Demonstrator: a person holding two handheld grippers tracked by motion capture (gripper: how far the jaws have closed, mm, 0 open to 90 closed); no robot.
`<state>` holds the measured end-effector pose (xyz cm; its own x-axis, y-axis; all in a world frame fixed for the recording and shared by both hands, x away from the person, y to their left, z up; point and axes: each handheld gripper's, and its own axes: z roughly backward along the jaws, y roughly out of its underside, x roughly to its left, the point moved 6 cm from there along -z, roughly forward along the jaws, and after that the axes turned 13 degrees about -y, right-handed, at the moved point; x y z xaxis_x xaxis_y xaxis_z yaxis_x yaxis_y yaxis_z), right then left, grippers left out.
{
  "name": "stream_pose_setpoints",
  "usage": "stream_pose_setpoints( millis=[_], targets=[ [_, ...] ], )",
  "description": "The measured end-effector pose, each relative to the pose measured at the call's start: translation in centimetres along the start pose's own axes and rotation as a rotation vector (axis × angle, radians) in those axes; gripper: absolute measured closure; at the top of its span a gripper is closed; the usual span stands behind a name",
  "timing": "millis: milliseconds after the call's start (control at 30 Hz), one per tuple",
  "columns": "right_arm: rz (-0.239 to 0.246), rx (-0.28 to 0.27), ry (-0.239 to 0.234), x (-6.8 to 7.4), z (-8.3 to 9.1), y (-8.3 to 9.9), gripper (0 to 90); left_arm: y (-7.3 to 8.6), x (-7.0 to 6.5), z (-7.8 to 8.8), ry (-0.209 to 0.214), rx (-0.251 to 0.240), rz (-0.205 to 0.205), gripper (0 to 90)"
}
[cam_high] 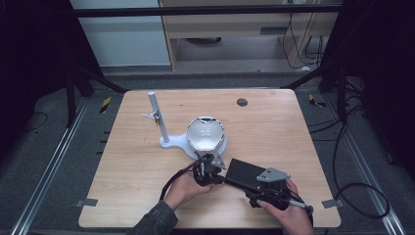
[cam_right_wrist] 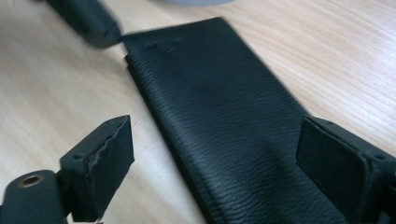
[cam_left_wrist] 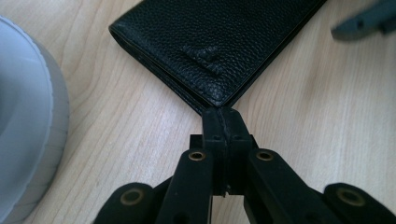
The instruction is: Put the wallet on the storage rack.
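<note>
From the high view we see the black wallet (cam_high: 243, 174) lying flat on the wooden table (cam_high: 147, 166) near its front edge, just in front of a white stand (cam_high: 169, 139) carrying a clear bowl-shaped dome (cam_high: 205, 133); the left gripper (cam_high: 211, 171) meets the wallet's left corner and the right gripper (cam_high: 254, 192) sits over its other end, while dark floor, cables and a cabinet lie beyond. In the left gripper view we find the jaws pressed together, pinching the wallet's (cam_left_wrist: 219, 42) corner at their tips. In the right gripper view the jaws stand wide apart, one on each side of the wallet (cam_right_wrist: 224, 126), neither touching it. We judge we should keep the corner pinned and centre the right jaws before closing.
</note>
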<state>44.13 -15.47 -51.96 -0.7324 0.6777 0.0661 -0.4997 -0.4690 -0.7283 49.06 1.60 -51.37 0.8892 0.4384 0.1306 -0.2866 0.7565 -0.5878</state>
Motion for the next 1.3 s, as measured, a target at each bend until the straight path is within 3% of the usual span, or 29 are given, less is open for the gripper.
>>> stream_pose_setpoints(
  millis=[100, 267, 533, 767, 1033, 1300],
  targets=[
    [0.021, 0.017, 0.016, 0.2, 0.0, -0.1, 10.5, -0.3, 0.1, 0.2, 0.003, -0.019, 0.012, 89.7],
    [0.064, 0.092, 0.041, -0.1, -0.5, -0.1, 10.0, -1.2, 0.4, 0.6, 0.007, -0.052, 0.025, 89.7],
    [0.121, 0.172, 0.079, -0.6, -0.8, -1.0, 23.5, -1.8, 0.5, 0.9, 0.015, -0.074, 0.022, 89.7],
    [0.132, 0.187, 0.101, -1.1, -1.1, -1.4, 31.1, -2.3, 0.5, 0.9, 0.015, -0.087, 0.036, 89.8],
    [0.148, 0.229, 0.095, -1.1, -1.2, -1.4, 33.2, -2.5, 0.4, 0.7, 0.02, -0.093, 0.035, 89.8],
    [0.165, 0.193, 0.115, -1.2, -0.5, -1.9, 36.7, -2.2, 0.8, 1.1, -0.018, -0.089, 0.022, 89.7]
  ],
)
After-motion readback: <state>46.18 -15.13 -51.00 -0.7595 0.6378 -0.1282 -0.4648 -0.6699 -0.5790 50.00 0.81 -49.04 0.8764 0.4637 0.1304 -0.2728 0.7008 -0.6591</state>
